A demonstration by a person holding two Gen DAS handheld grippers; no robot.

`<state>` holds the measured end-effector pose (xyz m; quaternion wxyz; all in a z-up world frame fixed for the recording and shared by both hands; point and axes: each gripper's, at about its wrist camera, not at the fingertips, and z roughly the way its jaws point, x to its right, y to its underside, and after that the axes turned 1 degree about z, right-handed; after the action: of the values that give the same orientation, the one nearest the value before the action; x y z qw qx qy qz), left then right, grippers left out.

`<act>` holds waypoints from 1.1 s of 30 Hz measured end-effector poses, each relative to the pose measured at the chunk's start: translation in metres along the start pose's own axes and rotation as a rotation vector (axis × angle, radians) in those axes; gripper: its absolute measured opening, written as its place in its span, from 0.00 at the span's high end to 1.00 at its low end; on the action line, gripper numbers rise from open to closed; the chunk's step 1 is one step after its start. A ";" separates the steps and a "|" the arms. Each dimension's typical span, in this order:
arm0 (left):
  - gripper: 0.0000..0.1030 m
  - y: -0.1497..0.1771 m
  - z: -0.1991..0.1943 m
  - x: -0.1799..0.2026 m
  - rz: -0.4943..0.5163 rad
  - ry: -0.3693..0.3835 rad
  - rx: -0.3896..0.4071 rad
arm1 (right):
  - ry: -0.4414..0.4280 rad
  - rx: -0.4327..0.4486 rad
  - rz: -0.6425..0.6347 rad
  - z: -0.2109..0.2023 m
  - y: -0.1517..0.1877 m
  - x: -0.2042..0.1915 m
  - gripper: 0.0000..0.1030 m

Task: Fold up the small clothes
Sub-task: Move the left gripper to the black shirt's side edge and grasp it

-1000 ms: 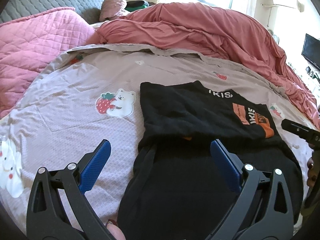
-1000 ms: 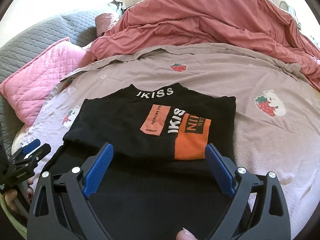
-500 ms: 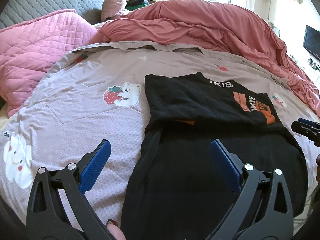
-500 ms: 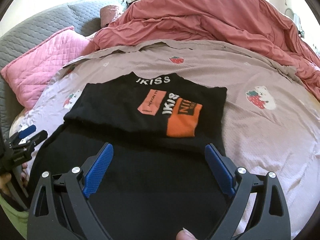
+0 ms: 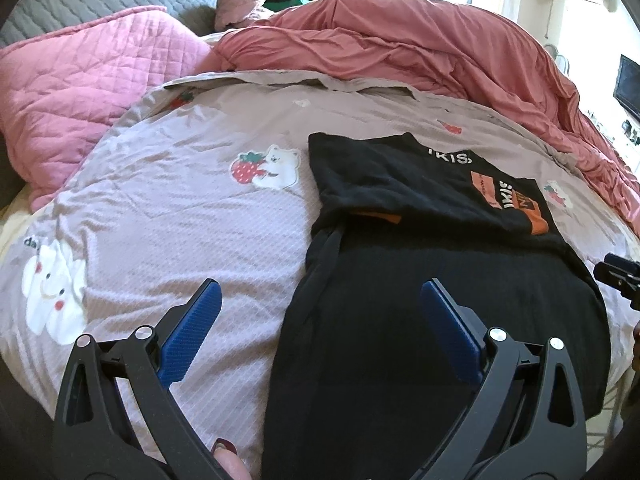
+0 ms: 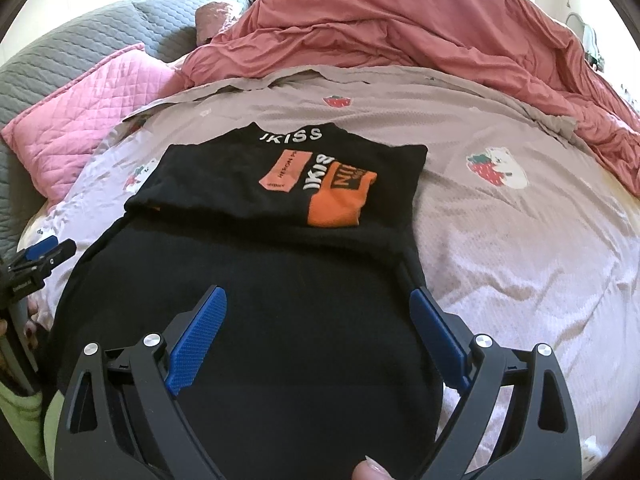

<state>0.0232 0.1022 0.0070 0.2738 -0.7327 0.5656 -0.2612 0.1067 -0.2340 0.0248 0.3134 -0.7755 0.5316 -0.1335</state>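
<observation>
One black knit shirt, orange print patches, lies part-folded on the textured mauve bedsheet. Two grippers, left gripper and right gripper, both spread wide, empty, above the shirt's near end.

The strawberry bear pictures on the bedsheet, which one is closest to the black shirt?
In the left wrist view, the strawberry bear just left of the black shirt; the white bear print lies far off by the sheet's edge.
</observation>
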 end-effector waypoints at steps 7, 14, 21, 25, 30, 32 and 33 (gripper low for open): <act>0.09 0.007 -0.011 -0.019 -0.050 0.017 -0.067 | 0.016 -0.015 -0.002 -0.006 0.015 0.004 0.11; 0.09 0.022 -0.021 -0.027 -0.043 0.051 -0.111 | 0.021 -0.025 -0.007 -0.011 0.023 0.007 0.11; 0.11 0.041 -0.021 -0.028 -0.048 0.075 -0.158 | 0.034 -0.041 -0.017 -0.015 0.035 0.014 0.11; 0.19 0.047 -0.024 -0.023 -0.032 0.090 -0.160 | 0.045 -0.058 -0.017 -0.016 0.044 0.019 0.11; 0.44 0.054 -0.020 -0.016 -0.023 0.116 -0.194 | 0.045 -0.077 -0.009 -0.020 0.055 0.026 0.11; 0.47 0.056 -0.018 -0.015 -0.028 0.119 -0.204 | 0.043 -0.088 -0.011 -0.022 0.059 0.028 0.11; 0.47 0.058 -0.016 -0.015 -0.038 0.119 -0.211 | 0.040 -0.094 -0.014 -0.023 0.061 0.028 0.11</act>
<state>-0.0311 0.1033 -0.0225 0.1560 -0.7513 0.5912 -0.2486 0.0600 -0.2822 0.0005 0.2648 -0.7902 0.5381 -0.1260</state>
